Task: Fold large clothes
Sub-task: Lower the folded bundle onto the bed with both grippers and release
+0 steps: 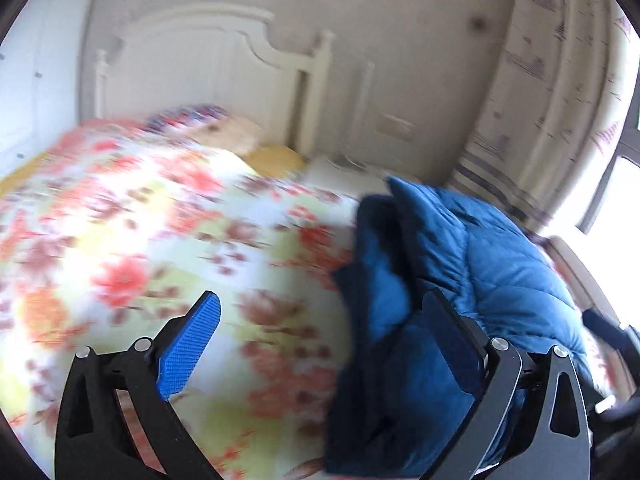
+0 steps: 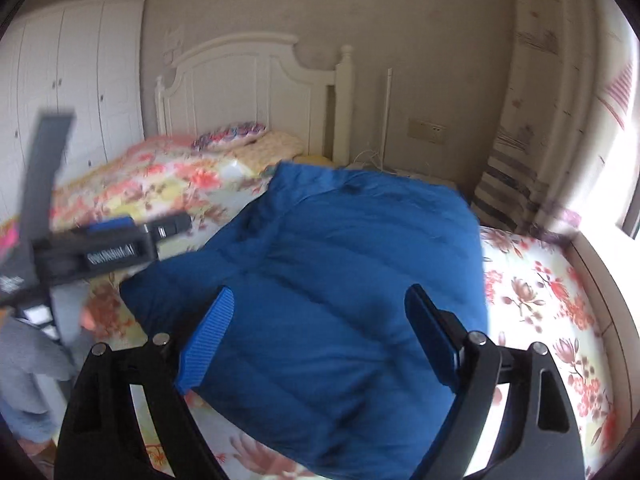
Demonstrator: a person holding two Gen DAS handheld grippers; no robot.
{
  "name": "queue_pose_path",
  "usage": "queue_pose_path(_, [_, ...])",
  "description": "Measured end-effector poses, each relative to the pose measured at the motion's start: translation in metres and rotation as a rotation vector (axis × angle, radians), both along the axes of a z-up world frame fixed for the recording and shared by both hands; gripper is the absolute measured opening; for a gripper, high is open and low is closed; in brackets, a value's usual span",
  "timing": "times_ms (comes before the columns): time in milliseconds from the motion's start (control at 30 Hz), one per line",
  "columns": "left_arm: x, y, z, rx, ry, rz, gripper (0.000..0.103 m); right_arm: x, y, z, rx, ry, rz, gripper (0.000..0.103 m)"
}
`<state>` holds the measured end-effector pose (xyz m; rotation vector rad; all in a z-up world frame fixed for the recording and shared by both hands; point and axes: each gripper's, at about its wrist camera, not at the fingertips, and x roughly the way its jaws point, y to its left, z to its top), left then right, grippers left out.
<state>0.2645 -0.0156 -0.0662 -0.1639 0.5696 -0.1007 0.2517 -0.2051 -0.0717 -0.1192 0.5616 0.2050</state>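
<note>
Left gripper (image 1: 324, 340) with jaws spread wide, angled downward, right gripper (image 2: 320, 328) likewise wide apart, gripping nothing, tilted down

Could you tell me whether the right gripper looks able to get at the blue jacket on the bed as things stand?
Probably yes. The right gripper is open, with the blue jacket lying directly ahead on the floral bedspread, nothing covering it.

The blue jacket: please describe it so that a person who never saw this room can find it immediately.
Find the bed with the white headboard and the flowered bedspread. The blue jacket lies on that bedspread, on the side toward the window, as a puffy bundle. It is the only plain, dark blue thing on the bed; everything around it has a pattern of red and pink flowers.
</note>
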Motion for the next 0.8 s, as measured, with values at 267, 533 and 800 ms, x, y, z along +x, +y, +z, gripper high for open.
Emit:
queue_pose_path(267, [-0.037, 0.01, 0.027, 0.159, -0.022, 0.02, 0.098, -0.012, 0.036, -0.021, -0.217, 0.052, 0.06, 0.085])
queue_pose_path(533, [-0.113, -0.012, 0.085, 0.309, -0.194, 0.098, 0.098, -0.147, -0.034, 0.05, -0.039, -0.156, -0.012, 0.099])
queue_pose_path(800, [-0.158, -0.038, 0.075, 0.207, -0.153, -0.02, 0.098, -0.207, -0.075, 0.055, 0.066, -0.228, -0.253, 0.101])
